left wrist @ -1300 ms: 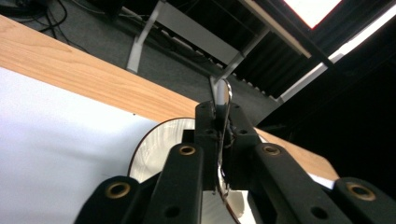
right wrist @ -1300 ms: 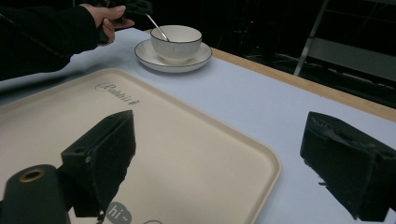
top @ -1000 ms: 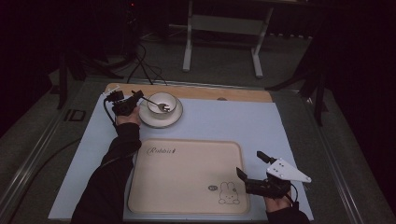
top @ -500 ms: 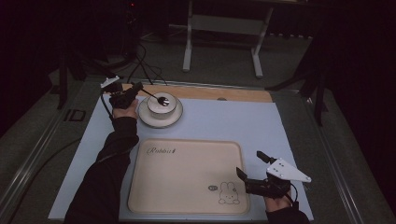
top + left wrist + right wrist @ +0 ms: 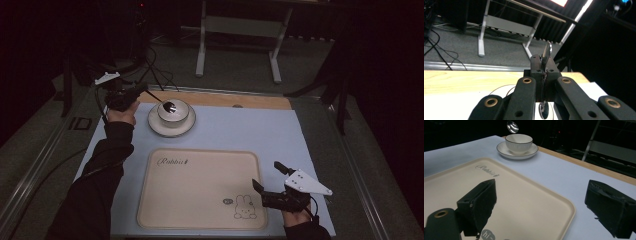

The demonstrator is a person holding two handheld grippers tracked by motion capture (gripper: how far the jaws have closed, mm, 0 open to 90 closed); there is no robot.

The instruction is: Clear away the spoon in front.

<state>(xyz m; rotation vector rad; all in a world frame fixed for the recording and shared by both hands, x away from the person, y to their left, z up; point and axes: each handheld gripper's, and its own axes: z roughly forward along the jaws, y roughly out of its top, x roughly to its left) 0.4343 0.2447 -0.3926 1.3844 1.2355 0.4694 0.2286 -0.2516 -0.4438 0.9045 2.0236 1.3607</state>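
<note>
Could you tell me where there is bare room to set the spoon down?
The tray is bare apart from the right gripper over its near right corner. The blue mat is free between cup and right edge. It is crowded around the saucer, where the left gripper holds the spoon.

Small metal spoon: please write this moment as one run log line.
left gripper: shut on small metal spoon | spoon: above white cup on saucer | right gripper: open, over beige tray

A cream tray with a rabbit drawing lies near the front edge of the worktop. A light blue mat covers the worktop under it. A metal frame stands on the floor behind the far edge.
</note>
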